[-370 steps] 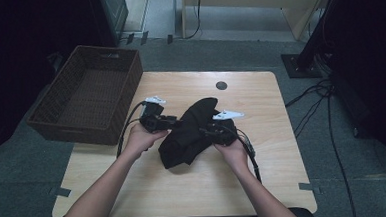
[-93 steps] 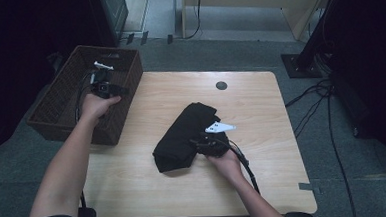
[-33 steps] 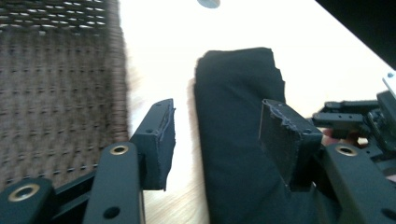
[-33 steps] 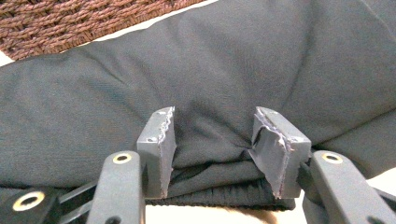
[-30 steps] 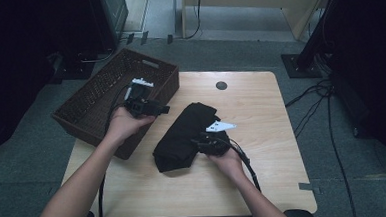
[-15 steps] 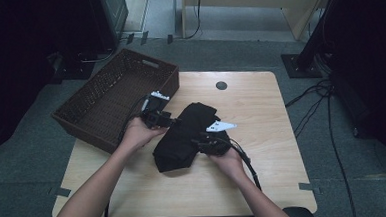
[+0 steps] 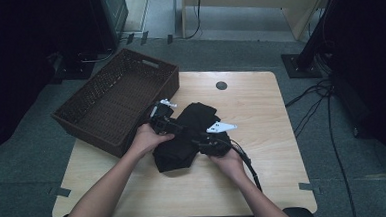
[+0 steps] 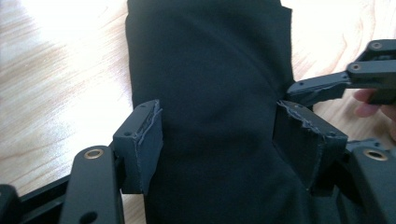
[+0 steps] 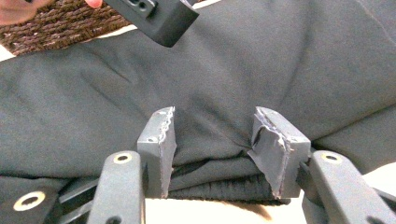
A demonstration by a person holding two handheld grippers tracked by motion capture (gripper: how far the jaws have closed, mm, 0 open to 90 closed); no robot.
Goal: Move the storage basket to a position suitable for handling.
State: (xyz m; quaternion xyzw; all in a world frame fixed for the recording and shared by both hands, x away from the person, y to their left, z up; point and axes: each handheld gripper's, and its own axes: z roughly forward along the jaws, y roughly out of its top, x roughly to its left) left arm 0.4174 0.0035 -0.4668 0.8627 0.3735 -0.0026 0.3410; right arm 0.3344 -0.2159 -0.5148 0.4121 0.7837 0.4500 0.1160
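Black cloth (image 7: 182, 134), folded thick and soft, lies mid-table (image 7: 264, 175), its long axis slanting from near us up and to the right, just beside the wicker basket (image 7: 115, 105). We have both grippers on it: the left gripper (image 8: 217, 135) straddles it with jaws wide, the right gripper (image 9: 212, 144) pinches the layered edge loosely, jaws partly apart. Our left hand sits nearer the basket.

A dark brown wicker basket (image 7: 112, 105) sits at centre left of the high view, overhanging the left edge of the light wooden table (image 7: 264, 170). A round dark grommet (image 7: 221, 85) marks the tabletop's far edge. Cables (image 7: 326, 109) trail across the grey floor at right.
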